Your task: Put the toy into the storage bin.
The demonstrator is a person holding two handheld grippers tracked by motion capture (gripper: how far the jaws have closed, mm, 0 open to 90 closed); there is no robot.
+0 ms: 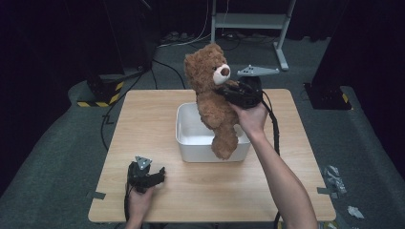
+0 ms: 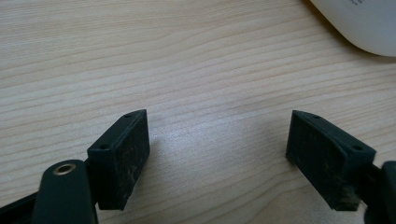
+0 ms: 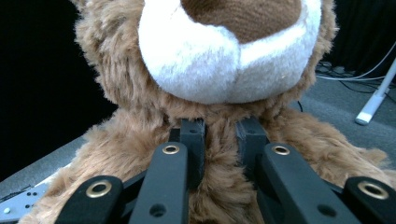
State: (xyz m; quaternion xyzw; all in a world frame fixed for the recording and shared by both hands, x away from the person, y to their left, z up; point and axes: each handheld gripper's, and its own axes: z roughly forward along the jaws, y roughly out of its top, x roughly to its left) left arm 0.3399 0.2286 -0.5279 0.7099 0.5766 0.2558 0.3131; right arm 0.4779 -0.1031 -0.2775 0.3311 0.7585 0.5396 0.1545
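Note:
A brown teddy bear (image 1: pixel 213 98) with a white muzzle hangs upright over the white bin (image 1: pixel 186 139), its feet dangling past the bin's front rim. My right gripper (image 1: pixel 225 92) is shut on the bear's fur just under the chin; in the right gripper view the jaws pinch a tuft of the bear (image 3: pixel 219 51) between them, gripper (image 3: pixel 220 140). My left gripper (image 1: pixel 159 175) rests low near the table's front left, open. In the left gripper view its gripper (image 2: pixel 217 156) has wide-apart jaws with bare wood between them.
The wooden table (image 1: pixel 143 124) carries the bin near its middle; a corner of the bin (image 2: pixel 359 23) shows in the left gripper view. Cables, a metal stand base (image 1: pixel 253 21) and dark equipment sit on the grey floor beyond the table.

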